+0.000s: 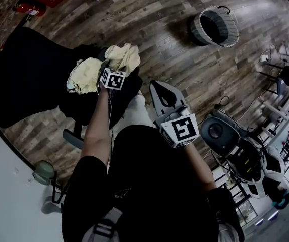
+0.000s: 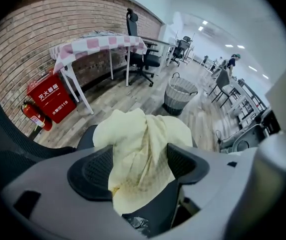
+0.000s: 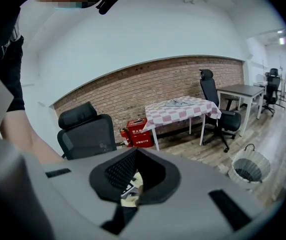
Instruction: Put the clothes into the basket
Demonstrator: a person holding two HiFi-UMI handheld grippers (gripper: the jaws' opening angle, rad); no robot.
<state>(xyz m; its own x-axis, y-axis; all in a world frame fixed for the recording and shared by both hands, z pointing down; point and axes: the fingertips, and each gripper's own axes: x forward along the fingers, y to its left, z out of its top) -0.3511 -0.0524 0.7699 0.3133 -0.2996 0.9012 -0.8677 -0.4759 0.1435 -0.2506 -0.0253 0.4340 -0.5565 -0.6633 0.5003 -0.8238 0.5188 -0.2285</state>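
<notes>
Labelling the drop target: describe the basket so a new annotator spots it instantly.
Find the brick wall and the pink-checked table in front of it. Past the black office chair at that table, out on the wood floor, stands the basket. It alone is a round, pale woven tub with a loop handle; its neighbours are furniture on legs.

Clothes [image 1: 91,74] lie seemingly on the chair [image 1: 28,79], basket [image 1: 215,27] well apart.

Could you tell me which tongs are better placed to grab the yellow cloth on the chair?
Left. The left tongs stand open around the yellow cloth on the chair; the right tongs are shut, held away from it.
</notes>
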